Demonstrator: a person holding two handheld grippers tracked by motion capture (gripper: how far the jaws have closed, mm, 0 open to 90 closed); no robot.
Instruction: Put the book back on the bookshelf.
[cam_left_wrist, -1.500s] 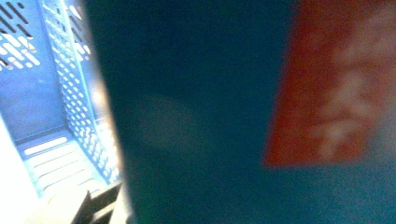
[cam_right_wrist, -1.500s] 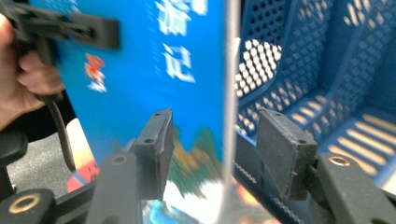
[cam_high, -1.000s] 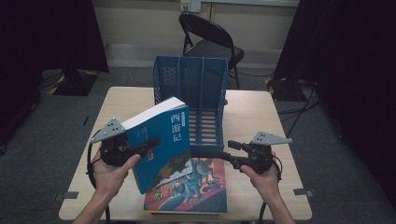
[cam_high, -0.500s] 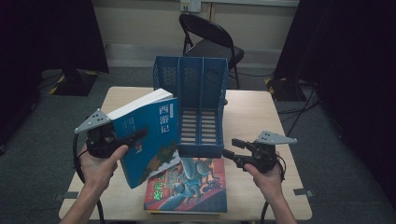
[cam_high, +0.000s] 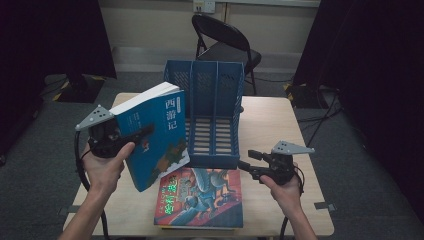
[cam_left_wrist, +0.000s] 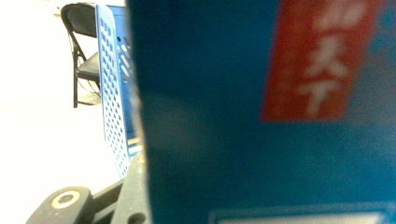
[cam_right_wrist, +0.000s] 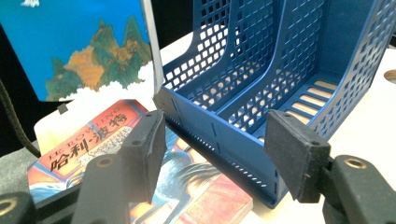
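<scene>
A thick blue book (cam_high: 167, 150) with a mountain picture on its cover hangs tilted above the table's left side, with my left gripper (cam_high: 148, 133) shut on it. In the left gripper view its blue cover (cam_left_wrist: 261, 140) looms close and hides one jaw. A blue three-slot file rack (cam_high: 215, 85) stands at the table's middle. In front of the rack a colourful book (cam_high: 200, 200) lies flat. My right gripper (cam_high: 246, 160) stands open by the rack's front right corner, nothing between its pads (cam_right_wrist: 149, 140). The rack's front edge (cam_right_wrist: 224, 140) lies just beyond them.
The wooden table (cam_high: 270, 120) has bare room right of the rack. A black folding chair (cam_high: 225, 45) stands behind the table's far edge. Black curtains hang at both sides. A cable trails from my left gripper off the left edge.
My left gripper has carried the blue book left and a little up, off the colourful book, which now shows whole. The right gripper has stayed put.
</scene>
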